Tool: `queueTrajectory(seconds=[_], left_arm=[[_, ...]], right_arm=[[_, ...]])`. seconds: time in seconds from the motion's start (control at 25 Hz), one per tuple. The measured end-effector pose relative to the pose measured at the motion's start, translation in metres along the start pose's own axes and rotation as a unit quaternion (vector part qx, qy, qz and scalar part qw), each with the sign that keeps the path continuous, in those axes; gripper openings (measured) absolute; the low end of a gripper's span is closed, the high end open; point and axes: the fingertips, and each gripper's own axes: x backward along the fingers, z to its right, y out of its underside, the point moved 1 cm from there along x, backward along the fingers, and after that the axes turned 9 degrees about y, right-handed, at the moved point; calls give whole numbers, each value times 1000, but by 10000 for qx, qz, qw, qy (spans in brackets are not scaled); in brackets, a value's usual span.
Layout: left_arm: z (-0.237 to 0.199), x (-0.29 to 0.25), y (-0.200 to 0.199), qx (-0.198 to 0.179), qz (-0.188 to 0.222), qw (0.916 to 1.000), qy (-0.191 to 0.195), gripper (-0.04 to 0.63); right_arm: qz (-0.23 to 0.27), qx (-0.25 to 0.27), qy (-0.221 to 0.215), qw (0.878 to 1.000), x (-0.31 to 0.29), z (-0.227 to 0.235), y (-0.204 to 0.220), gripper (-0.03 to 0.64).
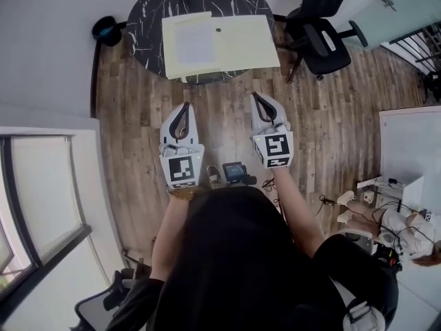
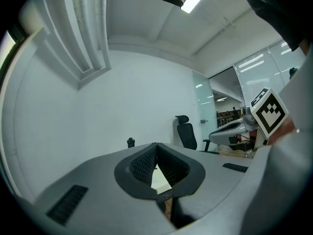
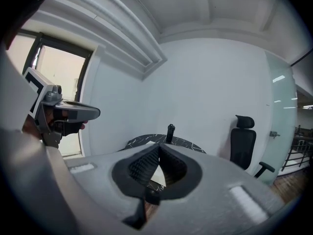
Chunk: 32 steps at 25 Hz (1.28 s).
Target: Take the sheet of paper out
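Now, left hand-held gripper [image 1: 185, 105] and right hand-held gripper [image 1: 255, 95] closed, empty; marble table [image 1: 148, 21] ahead.

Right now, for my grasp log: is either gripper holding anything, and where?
Nothing held: left gripper and right gripper are shut, empty, short of the yellow folder.

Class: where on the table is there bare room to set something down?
Only the marble arc of the table left of the folder, and a band behind it. The folder covers the rest; the chair crowds the right.
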Motion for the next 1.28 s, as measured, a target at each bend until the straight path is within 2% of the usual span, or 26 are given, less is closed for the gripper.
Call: queueTrajectory(seconds=[0.4,0.88,1.04,1.28], left_arm=[[-84,-87,-9,-122,30,9991,401,0],[-155,-148,-9,-114,131,9963,838,0],[-174,-163,-11,-157,178,9960,858,0],[-184,-172,-3,3,45,9970,769,0]], right_arm=[[-134,30,294,9995,-109,17,-34,-3],[-269,29,582,9979,-203,11,-61,-2],[-276,-2,713,9971,-216,13,-64,-3],[-380,41,609,9974,-239,13,-51,-3]])
